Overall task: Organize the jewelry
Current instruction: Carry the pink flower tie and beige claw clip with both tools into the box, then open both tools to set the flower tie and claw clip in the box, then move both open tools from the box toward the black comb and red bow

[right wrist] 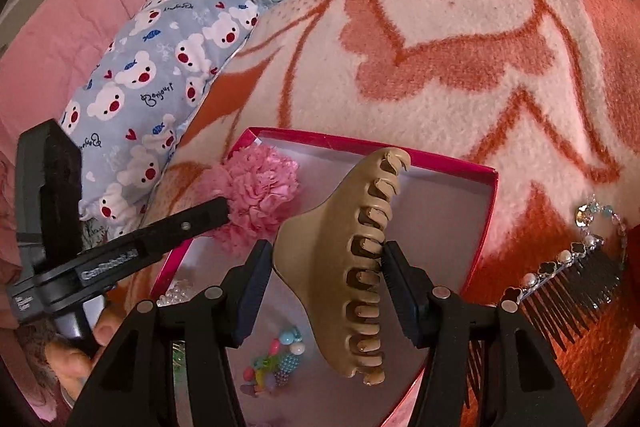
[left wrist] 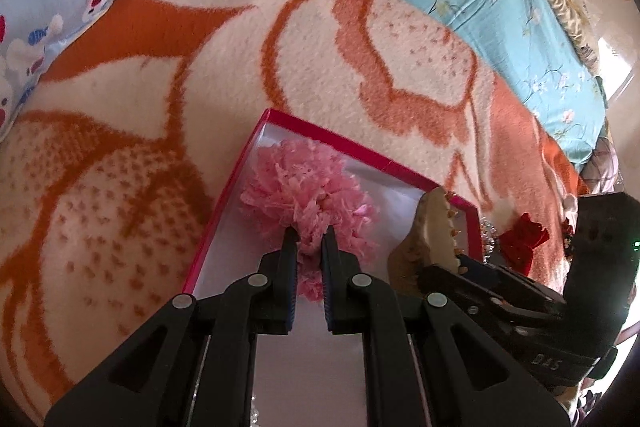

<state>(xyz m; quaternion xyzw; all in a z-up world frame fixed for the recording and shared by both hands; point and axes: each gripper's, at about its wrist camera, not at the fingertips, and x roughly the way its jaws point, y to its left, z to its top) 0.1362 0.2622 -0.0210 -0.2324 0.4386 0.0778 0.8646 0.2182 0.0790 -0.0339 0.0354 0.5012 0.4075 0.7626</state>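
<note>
A pink-edged box [left wrist: 352, 143] [right wrist: 486, 211] with a pale lining lies on the blanket. My left gripper [left wrist: 309, 233] is shut on a pink frilly flower hair piece [left wrist: 304, 183] [right wrist: 262, 191] and holds it over the box's left part. My right gripper [right wrist: 324, 255] is shut on a tan claw hair clip [right wrist: 344, 259] [left wrist: 430, 227] and holds it above the box's middle. Colourful beads [right wrist: 276, 363] and a pearl piece [right wrist: 174, 291] lie inside the box.
An orange and cream blanket [left wrist: 200, 75] [right wrist: 460, 67] covers the bed. A black comb with pearls [right wrist: 568, 279] and a bead bracelet [right wrist: 600, 215] lie right of the box. A red bow [left wrist: 520, 239] lies beside it. A bear-print pillow [right wrist: 144, 75] is at the left.
</note>
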